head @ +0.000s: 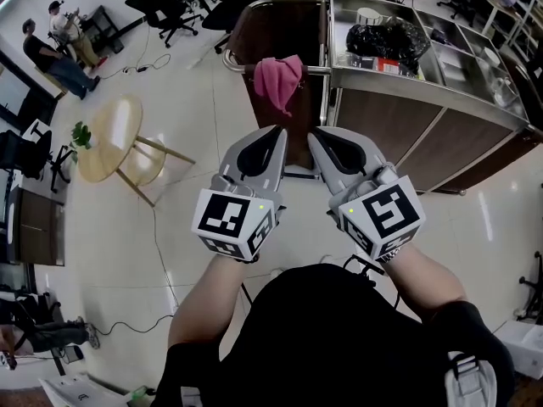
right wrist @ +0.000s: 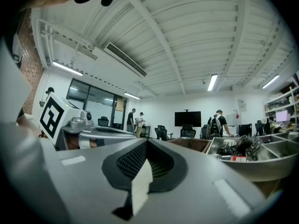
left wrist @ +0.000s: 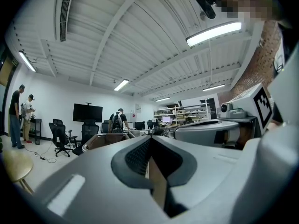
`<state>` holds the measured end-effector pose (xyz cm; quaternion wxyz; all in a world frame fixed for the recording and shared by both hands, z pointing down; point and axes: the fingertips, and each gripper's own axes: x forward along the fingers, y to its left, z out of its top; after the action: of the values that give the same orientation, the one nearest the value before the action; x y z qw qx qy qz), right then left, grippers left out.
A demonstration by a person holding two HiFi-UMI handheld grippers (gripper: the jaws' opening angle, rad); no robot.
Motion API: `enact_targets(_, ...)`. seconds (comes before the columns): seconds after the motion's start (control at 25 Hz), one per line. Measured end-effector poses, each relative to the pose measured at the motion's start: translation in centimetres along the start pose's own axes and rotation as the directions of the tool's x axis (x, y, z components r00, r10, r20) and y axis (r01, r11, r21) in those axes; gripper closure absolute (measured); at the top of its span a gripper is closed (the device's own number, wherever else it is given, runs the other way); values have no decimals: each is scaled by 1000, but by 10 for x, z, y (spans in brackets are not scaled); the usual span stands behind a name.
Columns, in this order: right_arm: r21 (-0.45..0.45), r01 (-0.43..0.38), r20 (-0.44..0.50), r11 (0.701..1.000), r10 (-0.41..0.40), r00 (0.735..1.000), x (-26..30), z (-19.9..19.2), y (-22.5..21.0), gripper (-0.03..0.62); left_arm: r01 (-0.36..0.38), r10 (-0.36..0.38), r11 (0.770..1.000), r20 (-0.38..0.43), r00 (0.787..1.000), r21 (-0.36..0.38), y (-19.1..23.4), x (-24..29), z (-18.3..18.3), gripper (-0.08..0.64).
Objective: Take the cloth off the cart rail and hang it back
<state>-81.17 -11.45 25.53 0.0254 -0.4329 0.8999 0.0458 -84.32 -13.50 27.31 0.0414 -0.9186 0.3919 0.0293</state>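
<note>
Both claws empty, both in front of the cart (head: 399, 113), side by side and nearly touching each other.

Left claw (head: 273, 138): jaws pressed together, nothing between the pads. Its own camera shows the seam closed (left wrist: 149, 148).

Right claw (head: 319, 140): jaws pressed together too, nothing pinched, and its camera agrees (right wrist: 145, 149).

Cloth (head: 280, 79): pink, draped over the rail (head: 316, 71) at the near corner of the cart. It hangs bunched down over the cart's dark brown end panel. It sits beyond my claw tips, roughly in line with the left claw and a bit to the left of the right claw. There's a clear gap between the tips and the cloth, no contact with either claw.

On the cart's top there are steel trays, with a black bag (head: 386, 36) in the one nearest the cloth. The right claw's camera sees that bag and tray edge (right wrist: 240, 146) off to its right.

Away from the cart, on the cloth end's side: a round wooden table (head: 119, 138), office chairs (head: 165, 7), and people standing by the wall (head: 59, 53). The floor is glossy white tile with cables across it.
</note>
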Motion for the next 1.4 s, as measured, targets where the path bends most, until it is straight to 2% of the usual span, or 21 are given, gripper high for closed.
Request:
enact_targets(0.56,-19,17,-13,1000,-18,1000,8,6,35,592,34,-34,999,16,999,-10,8,-30,7,558)
enact_targets(1.4,-18,35,-30,999,-35,999,5,5,44,592,48,-47,999,14,999,-17,5,-39,8,558)
